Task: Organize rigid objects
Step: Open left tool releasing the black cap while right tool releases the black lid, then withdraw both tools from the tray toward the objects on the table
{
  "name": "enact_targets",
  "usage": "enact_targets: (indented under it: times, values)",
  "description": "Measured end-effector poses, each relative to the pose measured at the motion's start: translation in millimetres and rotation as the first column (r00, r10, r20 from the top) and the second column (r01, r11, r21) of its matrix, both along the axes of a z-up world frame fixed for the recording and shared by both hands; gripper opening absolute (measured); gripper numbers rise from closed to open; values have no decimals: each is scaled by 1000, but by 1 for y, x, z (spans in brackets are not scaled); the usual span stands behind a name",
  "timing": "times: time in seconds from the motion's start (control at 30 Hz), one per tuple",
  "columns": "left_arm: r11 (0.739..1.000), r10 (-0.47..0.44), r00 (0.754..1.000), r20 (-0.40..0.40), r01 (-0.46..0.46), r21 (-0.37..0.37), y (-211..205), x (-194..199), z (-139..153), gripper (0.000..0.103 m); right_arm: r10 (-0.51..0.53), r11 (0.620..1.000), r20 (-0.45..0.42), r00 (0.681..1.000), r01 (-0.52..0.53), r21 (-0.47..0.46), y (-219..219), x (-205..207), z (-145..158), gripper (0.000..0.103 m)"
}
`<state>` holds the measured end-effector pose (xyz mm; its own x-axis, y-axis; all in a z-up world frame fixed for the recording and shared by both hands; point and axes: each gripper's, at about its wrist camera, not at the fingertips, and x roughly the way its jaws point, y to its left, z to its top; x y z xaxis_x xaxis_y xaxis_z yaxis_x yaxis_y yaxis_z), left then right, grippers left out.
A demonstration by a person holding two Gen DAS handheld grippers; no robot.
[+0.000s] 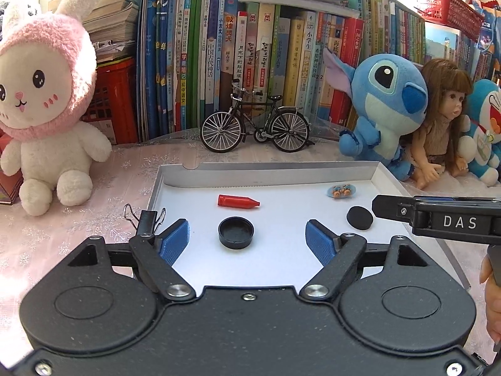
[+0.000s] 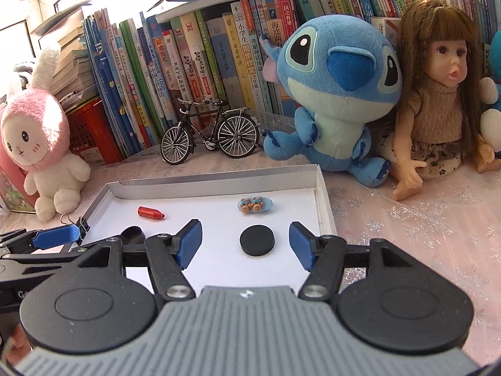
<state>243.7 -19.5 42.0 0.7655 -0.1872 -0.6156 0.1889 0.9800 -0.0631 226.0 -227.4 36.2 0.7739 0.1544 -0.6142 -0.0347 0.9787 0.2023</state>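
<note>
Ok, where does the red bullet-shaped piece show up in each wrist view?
Left wrist view: the red bullet-shaped piece lies mid-frame in the white tray, just beyond the black cap.
Right wrist view: it lies left of centre, in the tray's far left part, tip pointing right.
Shared landmark: the model bicycle stands behind the tray in both views.
</note>
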Motion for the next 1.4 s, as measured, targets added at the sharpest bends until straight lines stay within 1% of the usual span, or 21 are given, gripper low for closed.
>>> enact_targets:
  times: [0.1,0.23,0.43,0.53,0.67,0.73,0.9,1.0,1.1,1.17,1.4]
  values:
    - [1000,-7,1000,16,7,-5,3,-20,6,82,19,1000,21,1000,-19,-7,0,-21,4,82]
    - [999,-23,998,50,25,-38,8,-49,10,84,42,999,49,998,-41,-26,1,-46,8,85]
    - [998,-23,998,61,26,-58,13,-84,12,85,60,998,85,995,-58,-16,-3,-82,10,88]
    - [998,-21,997,71,25,-53,14,-101,10,85,64,998,106,992,-63,-12,-3,-99,9,89]
    - [998,-26,995,93,32,-58,14,-125,9,85,76,997,136,988,-73,-25,-2,-121,7,91]
    - [997,-36,995,91,42,-66,14,-133,9,85,90,996,152,984,-85,-39,1,-132,6,94]
    - [997,-29,997,74,34,-73,15,-153,7,85,117,992,182,976,-107,-61,5,-155,3,95]
    - [997,-30,996,88,37,-72,17,-165,5,85,124,991,193,973,-113,-70,7,-166,1,95]
    - [998,-36,994,104,42,-53,16,-180,3,86,128,990,205,970,-114,-78,7,-177,-1,97]
    - [997,-40,993,109,47,-56,15,-188,1,86,134,989,212,968,-118,-85,8,-184,-3,98]
    - [997,-42,993,108,48,-55,18,-207,-7,86,142,987,220,965,-120,-111,10,-203,-11,99]
